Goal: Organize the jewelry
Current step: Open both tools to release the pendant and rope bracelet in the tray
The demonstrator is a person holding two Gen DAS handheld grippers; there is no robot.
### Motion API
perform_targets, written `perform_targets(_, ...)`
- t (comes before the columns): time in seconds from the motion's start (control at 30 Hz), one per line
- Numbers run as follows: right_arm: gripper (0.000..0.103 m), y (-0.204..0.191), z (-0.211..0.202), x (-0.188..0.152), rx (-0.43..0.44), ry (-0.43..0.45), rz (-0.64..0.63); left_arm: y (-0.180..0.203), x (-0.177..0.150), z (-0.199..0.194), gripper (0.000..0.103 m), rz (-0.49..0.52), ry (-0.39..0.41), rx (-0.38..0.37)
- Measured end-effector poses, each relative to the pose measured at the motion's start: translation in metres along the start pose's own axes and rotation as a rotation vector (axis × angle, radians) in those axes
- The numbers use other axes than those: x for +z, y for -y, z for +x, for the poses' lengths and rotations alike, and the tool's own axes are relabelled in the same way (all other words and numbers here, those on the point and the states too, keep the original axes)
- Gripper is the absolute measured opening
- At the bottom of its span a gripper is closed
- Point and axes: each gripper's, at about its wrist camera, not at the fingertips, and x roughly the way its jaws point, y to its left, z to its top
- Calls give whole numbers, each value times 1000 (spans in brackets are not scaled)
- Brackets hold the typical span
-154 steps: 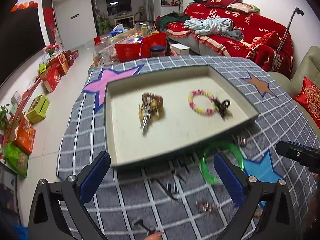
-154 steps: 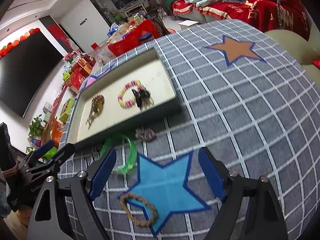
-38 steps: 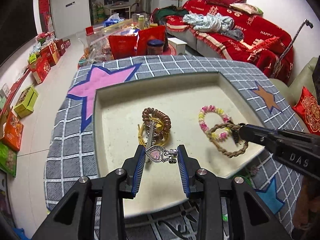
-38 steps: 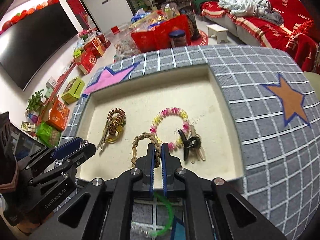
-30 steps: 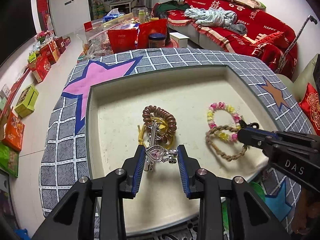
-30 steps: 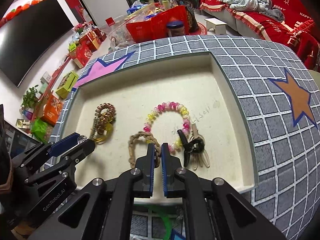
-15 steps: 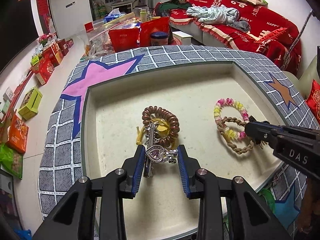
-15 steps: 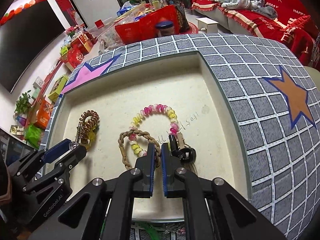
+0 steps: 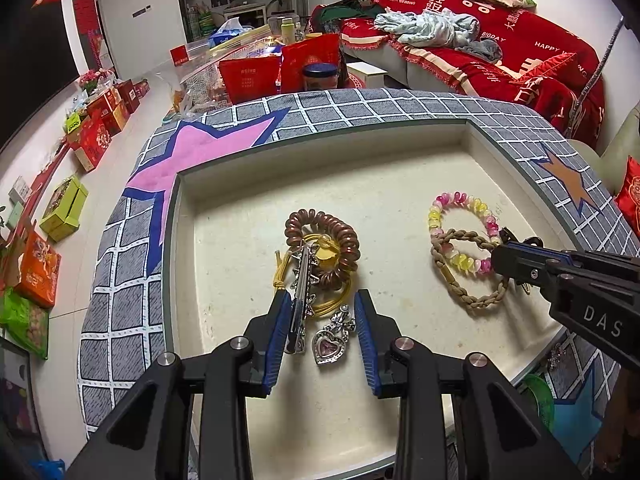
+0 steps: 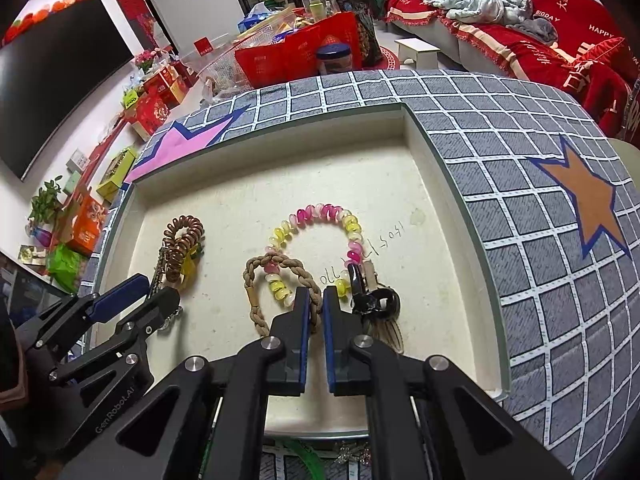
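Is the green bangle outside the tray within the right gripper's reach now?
Probably not yet: the right gripper is shut on the braided bracelet, and the green bangle lies beneath it, outside the tray.

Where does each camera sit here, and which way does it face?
Left wrist: on the left gripper, angled down into the tray at the heart pendant; right gripper at right edge.
Right wrist: on the right gripper, facing down at the braided bracelet; left gripper lower left.
Shared: tray, braided bracelet, beaded bracelet.

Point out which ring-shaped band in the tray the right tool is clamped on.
The tan braided rope bracelet: the right tool pinches its cord. The pink-and-yellow beaded bracelet and brown spiral coil tie lie free.
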Motion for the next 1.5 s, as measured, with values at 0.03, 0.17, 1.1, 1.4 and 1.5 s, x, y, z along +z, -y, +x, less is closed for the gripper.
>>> perform_targets(0.03,8,0,0,0,5,-1,2,0,0,0,49,1,-1,1)
perform_targets(0.17,8,1,-4,0,36,0,21,0,-1,0,50,-6,-2,-4)
perform_targets(1.1,57,13,-44,1,50,94,88,1,2,-35,103,-4,82,68)
perform_targets(1.4,86,9,-52,-2,69,117,78,-4,0,-40,103,-17,69,63)
perform_targets(1.5,88,11,-56,-4,84,140,91,-4,-3,-41,103,-26,59,58)
